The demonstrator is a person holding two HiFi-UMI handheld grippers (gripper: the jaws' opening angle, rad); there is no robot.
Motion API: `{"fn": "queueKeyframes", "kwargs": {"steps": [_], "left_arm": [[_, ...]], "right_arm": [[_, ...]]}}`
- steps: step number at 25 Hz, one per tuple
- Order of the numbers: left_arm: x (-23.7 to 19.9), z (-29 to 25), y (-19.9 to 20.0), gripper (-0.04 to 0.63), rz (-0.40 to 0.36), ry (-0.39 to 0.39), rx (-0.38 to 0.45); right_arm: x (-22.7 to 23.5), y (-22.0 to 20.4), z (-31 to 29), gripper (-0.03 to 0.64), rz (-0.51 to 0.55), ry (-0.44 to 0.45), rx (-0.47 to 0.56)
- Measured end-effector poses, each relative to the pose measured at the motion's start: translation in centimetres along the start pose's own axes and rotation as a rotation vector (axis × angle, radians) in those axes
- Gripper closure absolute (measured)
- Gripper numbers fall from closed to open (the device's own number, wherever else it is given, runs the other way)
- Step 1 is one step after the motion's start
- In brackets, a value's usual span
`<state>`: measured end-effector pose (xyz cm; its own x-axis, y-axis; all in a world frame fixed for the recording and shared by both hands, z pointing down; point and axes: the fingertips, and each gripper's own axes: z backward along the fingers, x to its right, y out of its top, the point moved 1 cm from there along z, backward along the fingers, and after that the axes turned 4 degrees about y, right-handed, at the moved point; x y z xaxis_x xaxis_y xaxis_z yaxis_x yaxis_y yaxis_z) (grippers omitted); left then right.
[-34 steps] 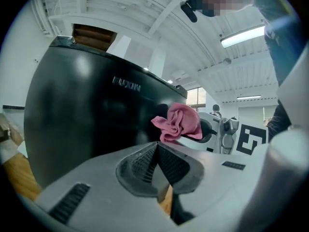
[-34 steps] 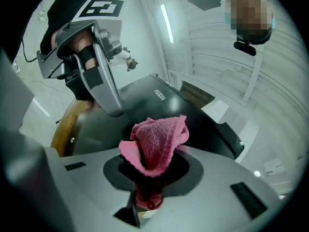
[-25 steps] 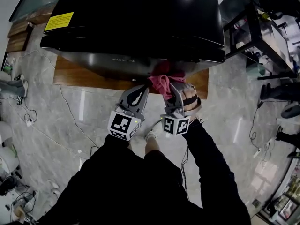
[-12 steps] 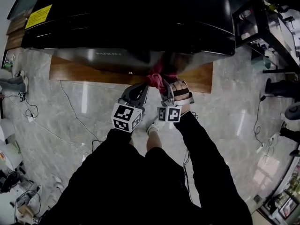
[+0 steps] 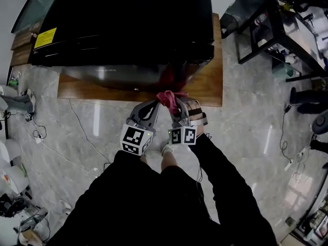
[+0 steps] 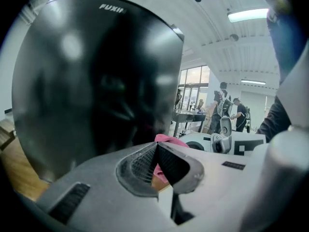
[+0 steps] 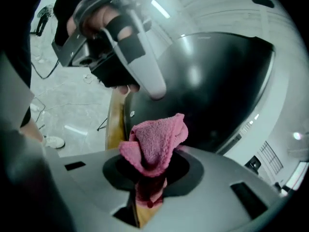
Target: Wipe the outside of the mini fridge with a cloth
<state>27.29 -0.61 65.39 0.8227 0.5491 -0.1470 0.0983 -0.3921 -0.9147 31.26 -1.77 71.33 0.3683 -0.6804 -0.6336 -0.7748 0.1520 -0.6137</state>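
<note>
The grey marble floor (image 5: pixel 246 137) takes up most of the head view. On it there's a low wooden platform (image 5: pixel 205 88) carrying the glossy black mini fridge (image 5: pixel 123 24). The fridge covers most of the platform, leaving a bare strip of wood along the front and on the right. A black metal rack (image 5: pixel 266 29) stands off to the right, well apart from it.

Both tools are held close together at the lower front of the fridge, towards its right end. The left hand-held gripper (image 5: pixel 152 104) is clenched with nothing in it – its own view shows the two jaws meeting tip to tip, with the dark door filling the frame behind. The right hand-held gripper (image 5: pixel 177 104) is just beside it, grasping the pink cloth (image 5: pixel 166 96). In the right gripper view the cloth bunches up out of the pinched jaws, right in front of the shiny door – I can't tell if it's actually touching.

Smallest bit: a yellow label (image 5: pixel 45 37) near the left edge of the fridge top.
</note>
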Motion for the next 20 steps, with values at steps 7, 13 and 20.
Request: {"fn": "queueKeyframes", "kwargs": {"steps": [7,13,20], "left_arm": [[7.3,4.7,10.1,0.589,-0.031,-0.078,0.143],[11.9,8.2,17.4,0.589,-0.015,-0.109,0.248],[14.4,8.8,23.3,0.589,-0.067,-0.164,0.322]], "right_arm": [[8.9,3.3,14.1,0.522,-0.411,-0.114,0.166],[15.2,4.8,21.9,0.515,-0.684,-0.184,0.276],[22.9,7.7,25.6,0.515,-0.774,-0.282,0.416]]}}
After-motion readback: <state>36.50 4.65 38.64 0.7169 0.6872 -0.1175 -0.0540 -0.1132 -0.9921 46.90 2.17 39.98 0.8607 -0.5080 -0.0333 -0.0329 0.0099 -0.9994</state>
